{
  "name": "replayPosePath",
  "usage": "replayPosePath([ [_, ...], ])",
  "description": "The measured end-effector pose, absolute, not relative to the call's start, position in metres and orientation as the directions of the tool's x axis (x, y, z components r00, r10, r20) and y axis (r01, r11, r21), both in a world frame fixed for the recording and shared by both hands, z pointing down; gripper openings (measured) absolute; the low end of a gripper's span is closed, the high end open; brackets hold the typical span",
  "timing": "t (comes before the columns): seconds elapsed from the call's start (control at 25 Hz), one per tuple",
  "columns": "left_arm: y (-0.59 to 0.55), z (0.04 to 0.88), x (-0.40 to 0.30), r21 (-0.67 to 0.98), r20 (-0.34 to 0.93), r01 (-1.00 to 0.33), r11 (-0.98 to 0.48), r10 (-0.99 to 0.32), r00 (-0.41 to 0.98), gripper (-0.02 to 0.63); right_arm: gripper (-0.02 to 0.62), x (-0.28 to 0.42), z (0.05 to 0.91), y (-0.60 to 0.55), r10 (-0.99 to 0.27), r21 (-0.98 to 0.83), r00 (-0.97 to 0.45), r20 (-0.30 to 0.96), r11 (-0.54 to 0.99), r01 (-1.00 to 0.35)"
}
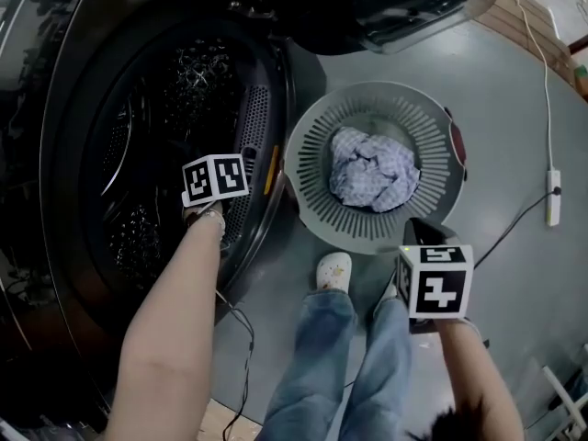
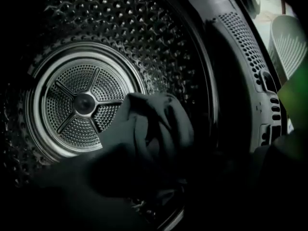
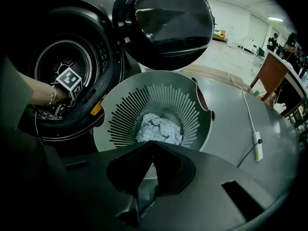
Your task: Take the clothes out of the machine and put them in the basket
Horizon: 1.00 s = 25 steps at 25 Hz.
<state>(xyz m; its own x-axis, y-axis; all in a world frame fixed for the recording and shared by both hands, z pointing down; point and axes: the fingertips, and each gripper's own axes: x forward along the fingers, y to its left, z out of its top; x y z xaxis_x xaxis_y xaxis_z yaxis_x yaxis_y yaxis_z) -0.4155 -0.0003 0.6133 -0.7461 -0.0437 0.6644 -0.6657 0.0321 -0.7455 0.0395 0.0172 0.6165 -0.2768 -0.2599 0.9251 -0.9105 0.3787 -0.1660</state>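
**Black garment lying between spread jaws inside the drum**

Reaching into the machine (image 1: 138,154) at the left of the head view, the left gripper (image 2: 163,179) is holding its jaws wide apart. A dark garment (image 2: 154,124) is bunching up between them at the centre of the left gripper view, in front of the perforated steel drum (image 2: 86,102). The pads are not pressing on it, as far as the dim light lets me tell.

The right gripper (image 3: 153,148) is hanging over the near rim of the basket (image 1: 303,154) with its jaws clenched tight together and gripping nothing.

One crumpled, pale checked cloth (image 1: 372,168) is already sitting in the middle of that round, slatted grey basket, which is standing on the floor just beside the machine's mouth. The round door (image 3: 163,23) is swinging open above it, at the top of the right gripper view.

Underfoot, the smooth grey floor (image 1: 514,108) is carrying a white power strip (image 1: 553,196) on its cable at the right edge of the head view. The person's jeans and a white shoe (image 1: 333,271) are showing at the lower centre. A brown desk (image 3: 272,73) is standing at the right of the right gripper view, under ceiling lights.
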Motion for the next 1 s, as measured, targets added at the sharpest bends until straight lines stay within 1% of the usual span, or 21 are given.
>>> replayPosePath([
  [0.08,0.005,0.607,-0.418,-0.752,0.655,-0.655,0.075,-0.03,-0.755,0.037,0.002,0.035,0.615,0.017,-0.257,-0.169,-0.284,0.924,0.392,-0.904],
  [0.16,0.006,0.603,-0.415,-0.73,0.672,-0.668,0.143,-0.031,-0.74,0.035,0.002,0.034,0.613,0.016,-0.256,-0.167,-0.285,0.924,0.4,-0.901],
  [0.28,0.008,0.598,-0.405,-0.713,0.678,-0.674,0.191,-0.054,-0.733,0.035,0.002,0.034,0.608,0.016,-0.254,-0.169,-0.287,0.924,0.403,-0.9],
  [0.48,0.002,0.574,-0.379,-0.654,0.683,-0.695,0.298,-0.161,-0.712,0.035,0.002,0.036,0.598,0.014,-0.255,-0.165,-0.29,0.923,0.419,-0.893],
  [0.68,-0.011,0.553,-0.328,-0.581,0.718,-0.768,0.27,-0.275,-0.64,0.035,0.002,0.034,0.575,0.011,-0.268,-0.173,-0.299,0.916,0.409,-0.896],
  [0.84,-0.026,0.538,-0.279,-0.484,0.767,-0.845,0.229,-0.353,-0.535,0.035,0.002,0.037,0.556,0.005,-0.279,-0.168,-0.301,0.912,0.417,-0.893],
  [1.0,-0.04,0.517,-0.238,-0.405,0.793,-0.895,0.189,-0.415,-0.446,0.035,0.002,0.044,0.537,-0.007,-0.302,-0.14,-0.293,0.907,0.441,-0.886],
])
